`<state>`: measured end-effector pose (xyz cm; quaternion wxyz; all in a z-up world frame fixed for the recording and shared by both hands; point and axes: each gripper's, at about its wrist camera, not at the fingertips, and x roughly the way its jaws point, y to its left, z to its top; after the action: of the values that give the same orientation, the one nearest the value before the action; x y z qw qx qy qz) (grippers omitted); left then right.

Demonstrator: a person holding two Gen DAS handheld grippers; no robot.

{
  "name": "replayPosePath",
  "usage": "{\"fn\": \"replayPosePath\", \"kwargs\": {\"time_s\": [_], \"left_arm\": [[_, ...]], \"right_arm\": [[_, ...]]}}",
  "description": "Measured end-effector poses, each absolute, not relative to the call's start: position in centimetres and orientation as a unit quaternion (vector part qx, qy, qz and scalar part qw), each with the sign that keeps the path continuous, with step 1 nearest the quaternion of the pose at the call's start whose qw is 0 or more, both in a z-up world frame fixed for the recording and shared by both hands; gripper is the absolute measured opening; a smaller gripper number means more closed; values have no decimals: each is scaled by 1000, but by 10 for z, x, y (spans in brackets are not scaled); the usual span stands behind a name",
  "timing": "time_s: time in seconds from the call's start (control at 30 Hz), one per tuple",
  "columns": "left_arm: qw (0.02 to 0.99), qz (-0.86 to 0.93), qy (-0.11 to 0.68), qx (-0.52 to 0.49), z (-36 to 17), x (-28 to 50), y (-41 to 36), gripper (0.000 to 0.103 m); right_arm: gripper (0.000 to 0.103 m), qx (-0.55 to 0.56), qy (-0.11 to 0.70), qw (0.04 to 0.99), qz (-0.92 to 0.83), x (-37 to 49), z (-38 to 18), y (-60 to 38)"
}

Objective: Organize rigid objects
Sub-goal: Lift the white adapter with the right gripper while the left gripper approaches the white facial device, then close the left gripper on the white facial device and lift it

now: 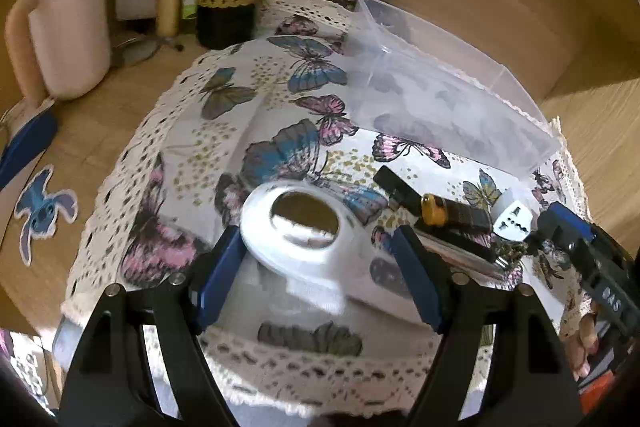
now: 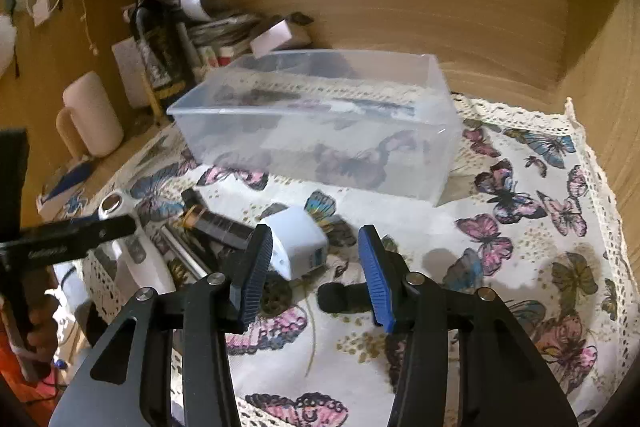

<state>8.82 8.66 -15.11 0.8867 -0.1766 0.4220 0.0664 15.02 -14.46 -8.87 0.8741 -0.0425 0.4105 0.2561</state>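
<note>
Clutter waiting to be sorted lies on a butterfly-print cloth: a white tape roll, a white plug adapter, a black stick with an amber cap and a dark cylinder. A clear plastic bin sits at 12 o'clock in the right wrist view, near these things and probably there to receive them; its long axis runs left to right and its open top faces up. I cannot tell whether anything is inside.

From the left wrist view, the left gripper has its blue fingers spread wide on either side of the tape roll, which sits between them at 12 o'clock, tilted, its hole facing up toward the camera. Whether the fingers touch it is unclear. The black stick lies at 2 o'clock, its long axis running from upper left to lower right.

The right gripper is also spread, holding nothing. The adapter lies just beyond its left finger at 11 o'clock, likely the next pick. The dark cylinder lies crosswise between the fingers.
</note>
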Motion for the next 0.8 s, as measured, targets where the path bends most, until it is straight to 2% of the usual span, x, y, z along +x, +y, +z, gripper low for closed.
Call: {"fn": "replayPosePath", "kwargs": {"time_s": [0.1,0.33,0.4,0.57,0.8], "left_arm": [[890,81,427,-139,-151,101,85,67],[895,74,434,-73,-157,115,76,65],[893,51,441,-69,-158,121,74,59],[889,3,456,-41,-156,134,61,57],[880,8,470,-66,-154,120,69,60]], "right_arm": [[50,-47,421,867,262,153,-95,-137],[50,-49,468,842,264,167,-115,-122],[50,-50,469,842,262,169,-116,-122],[50,-48,472,840,263,171,-117,-119],[36,-29,473,838,269,173,-118,-124]]}}
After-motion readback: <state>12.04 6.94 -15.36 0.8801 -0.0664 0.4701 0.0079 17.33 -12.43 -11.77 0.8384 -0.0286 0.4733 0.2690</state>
